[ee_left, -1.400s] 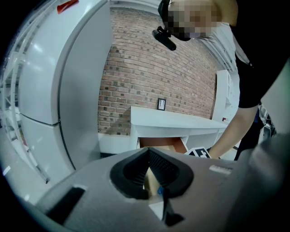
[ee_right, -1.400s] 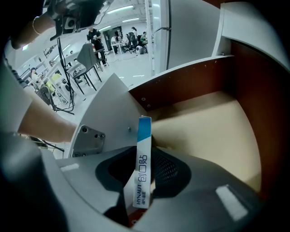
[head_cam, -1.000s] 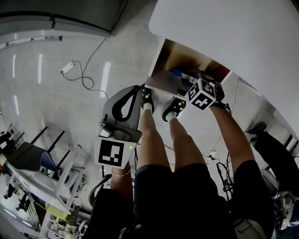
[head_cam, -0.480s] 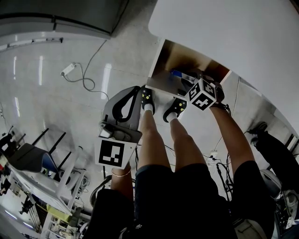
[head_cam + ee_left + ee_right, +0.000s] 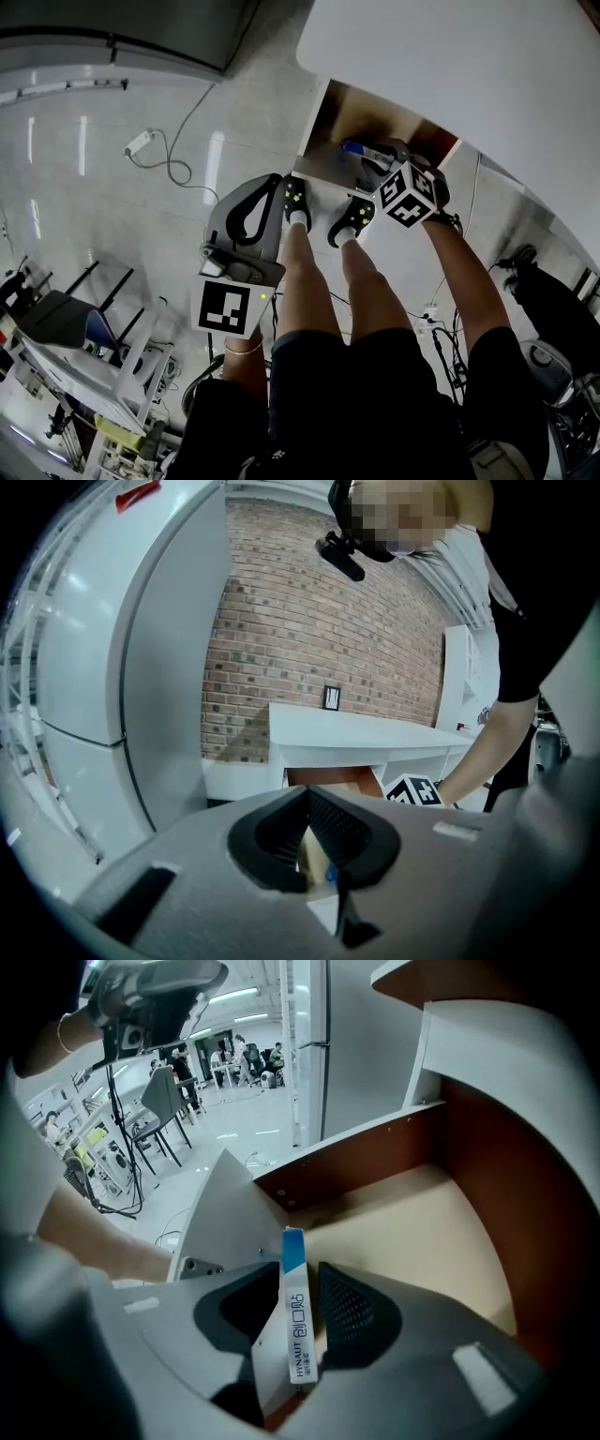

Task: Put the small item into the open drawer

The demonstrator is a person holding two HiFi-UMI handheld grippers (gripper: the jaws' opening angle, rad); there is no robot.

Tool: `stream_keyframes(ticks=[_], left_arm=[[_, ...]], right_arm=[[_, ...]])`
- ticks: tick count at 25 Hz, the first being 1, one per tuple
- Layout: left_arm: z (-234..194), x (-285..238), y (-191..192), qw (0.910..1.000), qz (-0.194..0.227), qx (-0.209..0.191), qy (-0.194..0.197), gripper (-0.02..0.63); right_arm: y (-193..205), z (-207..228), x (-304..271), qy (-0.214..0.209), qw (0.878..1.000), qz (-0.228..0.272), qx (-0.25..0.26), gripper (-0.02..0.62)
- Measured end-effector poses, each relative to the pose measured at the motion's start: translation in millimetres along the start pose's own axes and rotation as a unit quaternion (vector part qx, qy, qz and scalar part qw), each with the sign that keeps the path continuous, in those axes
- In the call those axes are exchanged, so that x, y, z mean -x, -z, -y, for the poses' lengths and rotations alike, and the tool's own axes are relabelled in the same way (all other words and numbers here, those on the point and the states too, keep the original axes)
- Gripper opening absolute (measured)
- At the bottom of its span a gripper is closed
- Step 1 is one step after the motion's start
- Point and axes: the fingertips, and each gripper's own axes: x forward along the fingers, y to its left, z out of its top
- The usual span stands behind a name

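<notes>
Now, slim box [image 5: 293, 1321] lengthwise between the opening jaws of the right hand-held gripper [image 5: 289, 1269], blue end toward the open drawer [image 5: 422, 1222].

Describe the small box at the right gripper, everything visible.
The small box is thin and flat, cardboard by the look, white with a blue far end and dark print down its narrow edge. It sits edge-on between the opening jaws of the right gripper, a gap on one side, over the open drawer.
</notes>
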Motion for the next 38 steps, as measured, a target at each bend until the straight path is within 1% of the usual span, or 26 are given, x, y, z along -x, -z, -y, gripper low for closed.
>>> stream_keyframes(ticks=[3, 7, 9, 11, 13, 14, 17, 22, 28, 32, 38], left_arm=[[3, 1, -3, 1.0000, 0.000, -0.003, 0.002, -0.002], [8, 3, -8, 0.9999, 0.002, -0.009, 0.007, -0.002], [11, 4, -8, 0.9999, 0.001, -0.011, 0.010, -0.002], [12, 4, -9, 0.9998, 0.002, -0.014, 0.012, -0.002], [13, 4, -10, 0.9998, 0.003, -0.016, 0.015, -0.002], [13, 4, -11, 0.9997, 0.004, -0.017, 0.016, -0.002], [18, 4, -14, 0.9995, 0.003, -0.022, 0.022, -0.002], [27, 3, -19, 0.9990, 0.005, -0.030, 0.032, -0.002], [35, 2, -28, 0.9984, 0.006, -0.038, 0.042, -0.002], [41, 1, -34, 0.9979, 0.004, -0.043, 0.047, -0.002], [53, -2, -39, 0.9970, 0.003, -0.050, 0.058, -0.002]], right_arm=[[-10, 3, 12, 0.017, 1.000, 0.022, -0.006, 0.141], [-22, 5, 27, 0.033, 0.998, 0.052, -0.029, 0.138], [-25, 5, 33, 0.044, 0.996, 0.064, -0.037, 0.119], [-28, 8, 39, 0.061, 0.994, 0.076, -0.044, 0.080], [-30, 11, 46, 0.082, 0.992, 0.087, -0.049, 0.019], [-30, 13, 50, 0.092, 0.990, 0.091, -0.050, 0.012], [-28, 15, 61, 0.112, 0.987, 0.100, -0.057, 0.011], [-23, 15, 82, 0.131, 0.979, 0.124, -0.094, 0.011], [-25, 16, 112, 0.151, 0.966, 0.154, -0.143, 0.011], [-30, 18, 136, 0.163, 0.950, 0.189, -0.187, 0.011], [-34, 20, 170, 0.179, 0.931, 0.227, -0.222, 0.011]])
